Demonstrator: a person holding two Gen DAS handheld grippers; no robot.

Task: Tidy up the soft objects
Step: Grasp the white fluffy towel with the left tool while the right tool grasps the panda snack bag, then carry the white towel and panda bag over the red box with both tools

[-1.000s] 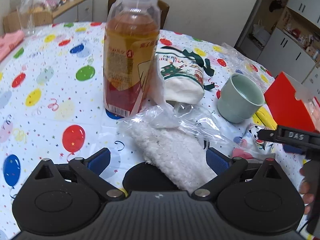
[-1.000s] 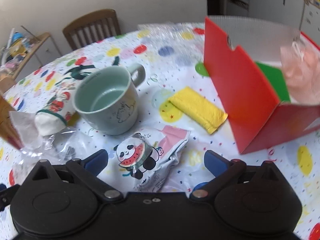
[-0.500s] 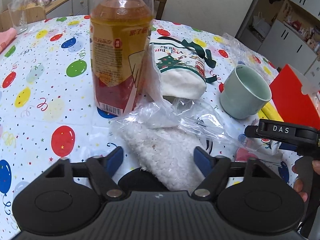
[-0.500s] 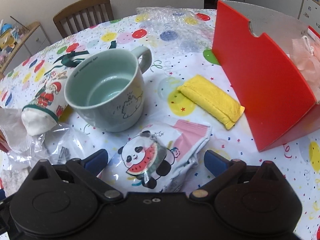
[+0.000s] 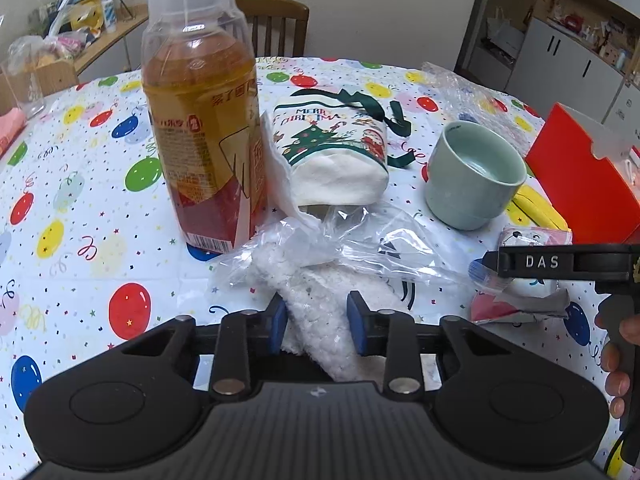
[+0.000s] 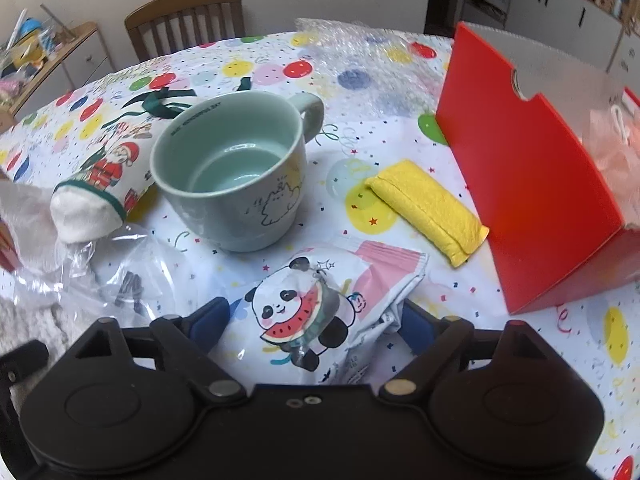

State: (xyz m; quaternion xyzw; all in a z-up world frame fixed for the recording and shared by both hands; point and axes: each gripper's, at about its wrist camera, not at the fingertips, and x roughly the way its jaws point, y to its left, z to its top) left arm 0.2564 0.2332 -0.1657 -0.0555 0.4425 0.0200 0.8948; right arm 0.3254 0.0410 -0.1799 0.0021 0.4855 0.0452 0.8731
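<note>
My left gripper is shut on a white fluffy cloth in a clear plastic bag lying on the balloon tablecloth. My right gripper has its blue pads on either side of a panda-print packet, close against it. A yellow folded cloth lies between the packet and the red box. A Christmas drawstring pouch lies behind the bagged cloth, and also shows in the right wrist view. The right gripper shows side-on in the left wrist view.
A tall tea bottle stands just left of the pouch. A pale green mug stands behind the panda packet. Bubble wrap lies at the far side. The red box holds pink and green items. A wooden chair stands beyond the table.
My left gripper's jaws have closed from wide open onto the bagged white cloth. My right gripper has moved forward and narrowed around the panda packet.
</note>
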